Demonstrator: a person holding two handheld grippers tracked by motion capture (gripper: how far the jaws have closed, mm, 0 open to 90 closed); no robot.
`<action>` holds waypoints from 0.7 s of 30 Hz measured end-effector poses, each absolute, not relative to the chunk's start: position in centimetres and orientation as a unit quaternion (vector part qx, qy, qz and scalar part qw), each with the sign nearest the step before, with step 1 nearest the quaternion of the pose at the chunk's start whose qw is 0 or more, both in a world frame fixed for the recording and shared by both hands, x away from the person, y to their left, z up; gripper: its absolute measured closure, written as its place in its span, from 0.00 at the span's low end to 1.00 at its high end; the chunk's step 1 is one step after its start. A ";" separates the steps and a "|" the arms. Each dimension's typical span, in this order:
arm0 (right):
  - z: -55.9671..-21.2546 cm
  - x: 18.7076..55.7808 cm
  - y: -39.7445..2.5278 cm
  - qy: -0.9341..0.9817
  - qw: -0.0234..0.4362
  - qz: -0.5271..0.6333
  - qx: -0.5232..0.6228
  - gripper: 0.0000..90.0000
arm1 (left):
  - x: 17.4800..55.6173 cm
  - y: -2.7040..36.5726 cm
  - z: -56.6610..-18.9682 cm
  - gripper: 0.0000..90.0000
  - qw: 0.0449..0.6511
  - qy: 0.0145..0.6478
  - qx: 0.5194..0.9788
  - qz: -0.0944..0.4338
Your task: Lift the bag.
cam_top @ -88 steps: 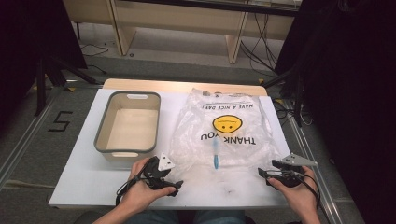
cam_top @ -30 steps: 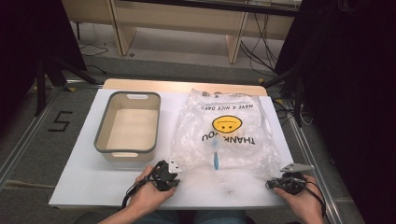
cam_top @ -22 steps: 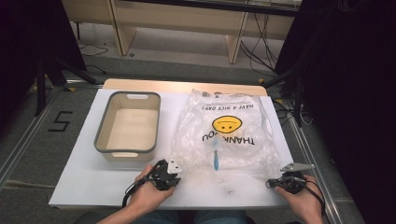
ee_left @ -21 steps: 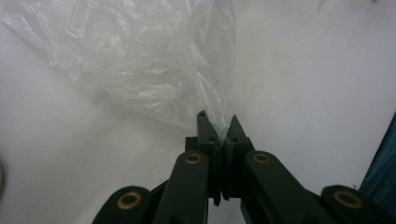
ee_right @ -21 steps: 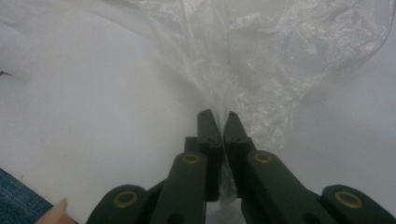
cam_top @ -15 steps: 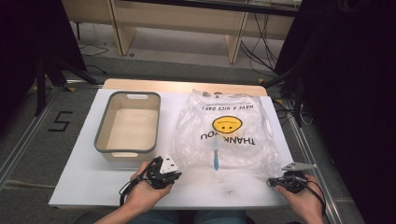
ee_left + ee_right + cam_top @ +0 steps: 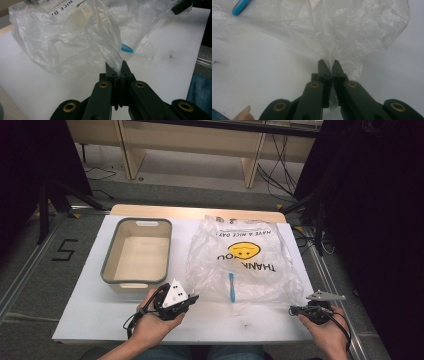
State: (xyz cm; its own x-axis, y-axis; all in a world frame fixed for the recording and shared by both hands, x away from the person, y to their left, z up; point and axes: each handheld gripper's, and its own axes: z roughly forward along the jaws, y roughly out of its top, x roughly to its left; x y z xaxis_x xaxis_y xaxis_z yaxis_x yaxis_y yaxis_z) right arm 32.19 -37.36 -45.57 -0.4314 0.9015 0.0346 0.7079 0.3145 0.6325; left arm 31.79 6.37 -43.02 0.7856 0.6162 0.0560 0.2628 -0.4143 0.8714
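White tabletop [image 7: 90, 320] spreads under my hands, with grey floor and pale wooden furniture legs beyond its far edge. Lying across it is the crinkled clear plastic bag with a yellow smiley face and black lettering [image 7: 240, 260], and I take everything else from that bag. Beside the bag, on my left-hand side and just apart from it, stands the beige rectangular plastic tub with a grey rim [image 7: 111, 275]. Inside the bag, near its edge closest to me, lies a small bright blue plastic stick [image 7: 231, 288]. My left gripper [image 7: 117, 67] sits at the bag's near corner on the tub's side, jaws pressed together on a pinch of the film, which rises in a taut fold from between them. My right gripper [image 7: 329, 65] is at the bag's opposite near corner, jaws likewise clamped on a gathered bit of the thin plastic. From above, both of my hands rest low at the table's near edge, well apart, with the bag's near edge between them.
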 end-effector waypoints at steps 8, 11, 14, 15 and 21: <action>-45.6 32.3 -37.4 0.792 0.164 0.295 0.509 1.00 | 31.7 6.2 -41.3 0.99 0.497 0.249 0.803 0.216; -45.6 32.4 -37.3 0.791 0.166 0.295 0.510 1.00 | 31.7 6.1 -40.5 0.99 0.507 0.243 0.795 0.228; -45.5 32.4 -37.2 0.790 0.169 0.297 0.509 1.00 | 31.8 6.0 -40.0 0.99 0.512 0.241 0.790 0.235; -45.4 32.4 -37.2 0.789 0.172 0.298 0.508 1.00 | 31.9 6.0 -39.8 0.99 0.514 0.240 0.789 0.238; -44.9 32.4 -37.2 0.781 0.183 0.314 0.508 1.00 | 32.4 6.3 -38.4 0.99 0.523 0.240 0.776 0.257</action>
